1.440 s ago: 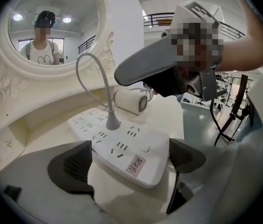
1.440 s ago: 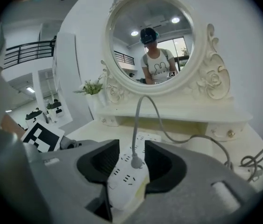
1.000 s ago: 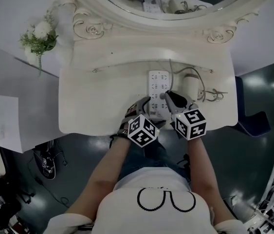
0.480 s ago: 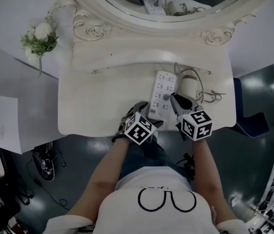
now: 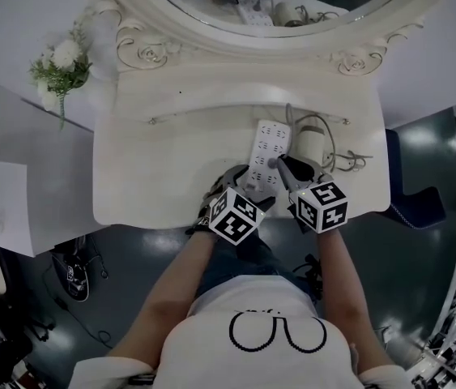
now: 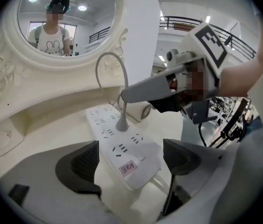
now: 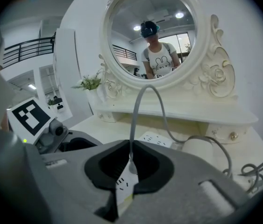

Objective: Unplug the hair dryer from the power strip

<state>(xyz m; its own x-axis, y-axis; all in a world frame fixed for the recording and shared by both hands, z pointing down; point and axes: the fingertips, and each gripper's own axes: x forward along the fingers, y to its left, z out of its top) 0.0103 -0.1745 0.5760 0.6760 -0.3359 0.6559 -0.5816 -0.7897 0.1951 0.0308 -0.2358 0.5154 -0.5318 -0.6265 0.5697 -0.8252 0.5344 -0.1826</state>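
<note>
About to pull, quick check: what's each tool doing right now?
Left tool: open, jaws have just been closing around the power strip, not clamped.
Right tool: shut on the plug.

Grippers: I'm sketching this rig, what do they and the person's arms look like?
The left gripper and right gripper are grey shells with black ribbed pads, each carrying a white cube with black square markers. Arms bare below short white sleeves.

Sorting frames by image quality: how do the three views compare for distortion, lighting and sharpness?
Head view: flat, dimmish light, barely bent, table pale. Left gripper view: strong fisheye, black corners, power strip sharp. Right gripper view: same fisheye, mirror bulged, foreground dark.
</note>
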